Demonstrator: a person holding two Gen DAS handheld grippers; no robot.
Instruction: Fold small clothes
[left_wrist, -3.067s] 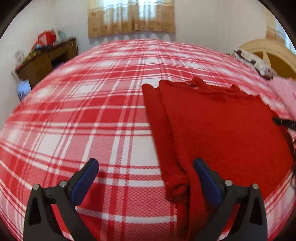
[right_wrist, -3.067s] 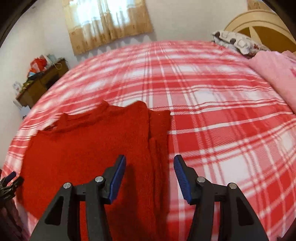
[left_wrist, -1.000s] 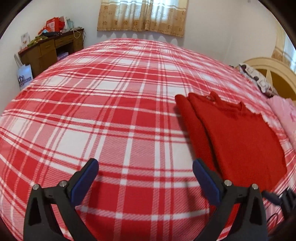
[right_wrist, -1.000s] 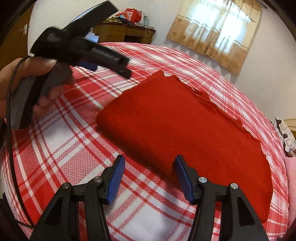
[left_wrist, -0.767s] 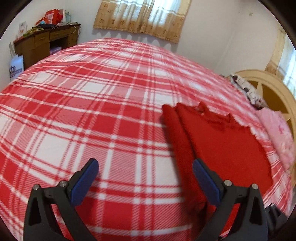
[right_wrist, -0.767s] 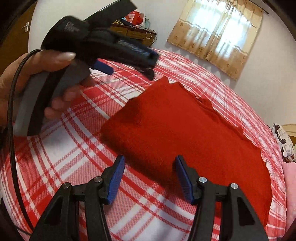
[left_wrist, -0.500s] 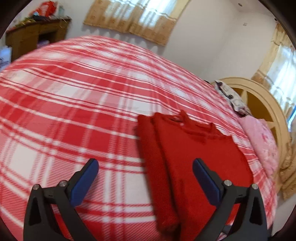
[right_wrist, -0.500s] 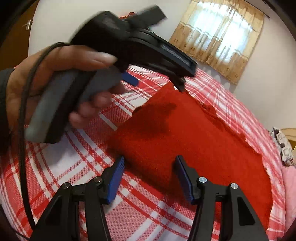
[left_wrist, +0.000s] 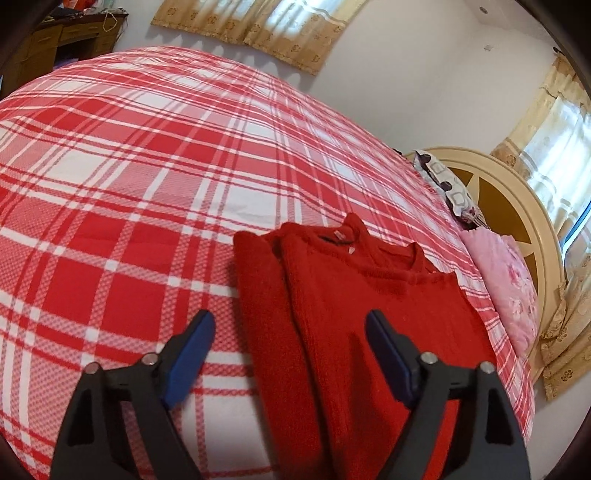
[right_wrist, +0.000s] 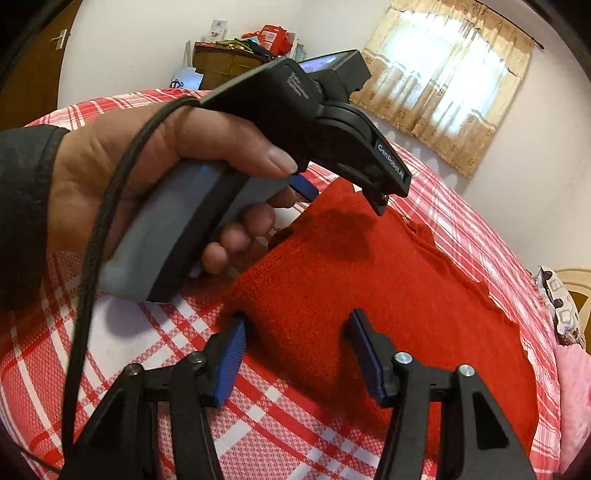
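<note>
A red knit sweater (left_wrist: 354, 314) lies flat on the red-and-white plaid bed (left_wrist: 129, 177), its sleeves folded in over the body and its collar at the far end. My left gripper (left_wrist: 290, 350) is open and empty, hovering above the sweater's left folded edge near the hem. In the right wrist view the sweater (right_wrist: 388, 291) fills the middle. My right gripper (right_wrist: 295, 354) is open and empty, its jaws straddling the sweater's near corner just above the bed. The hand-held left gripper (right_wrist: 306, 107) hangs over the sweater's far-left part.
A pink folded cloth (left_wrist: 506, 280) and a patterned pillow (left_wrist: 450, 188) lie at the cream headboard (left_wrist: 517, 206) on the right. A wooden dresser (right_wrist: 229, 66) with clutter stands by the far wall. Curtained windows (right_wrist: 450, 77) are behind the bed.
My left gripper has swung right and over the sweater, which now sits between its jaws. In the right wrist view the left hand and gripper came closer; my right gripper edged onto the sweater's corner.
</note>
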